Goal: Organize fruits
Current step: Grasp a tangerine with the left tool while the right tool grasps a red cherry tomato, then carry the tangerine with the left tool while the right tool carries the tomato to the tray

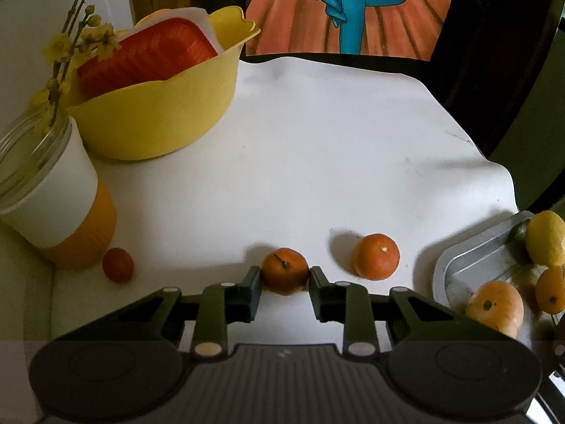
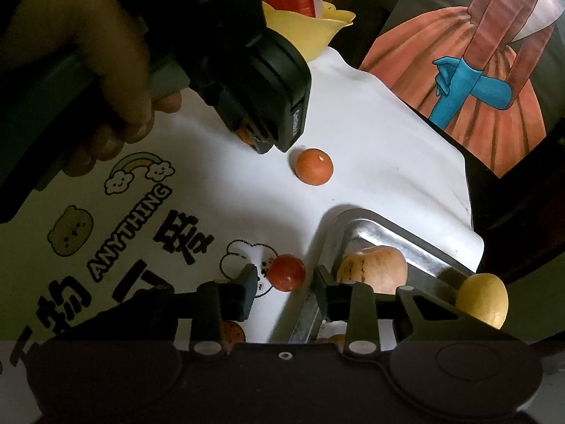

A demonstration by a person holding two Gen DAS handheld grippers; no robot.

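Right now the left gripper has its two fingers set on either side of a small tangerine, touching or all but touching its sides, so it looks clamped on the fruit, which sits on the white table cover near the front edge. This tangerine is deep orange with a short dark stem on top and a slightly ragged base. Just beside it to the right lies a second tangerine, smooth, with a pale dot on its skin. Further right, at the cover's right edge, a metal tray holds a lemon and two orange-yellow fruits.

The right gripper is spread, its jaws apart around a small red tomato without touching it; the tomato is round, glossy and rests on the printed part of the cover next to the tray's left rim. An apple, pale pink and streaked, lies in the tray.

From the right wrist view, a hand wraps the left tool's handle, angled down toward the surface. A yellow bowl and a flower jar stand at the far left.
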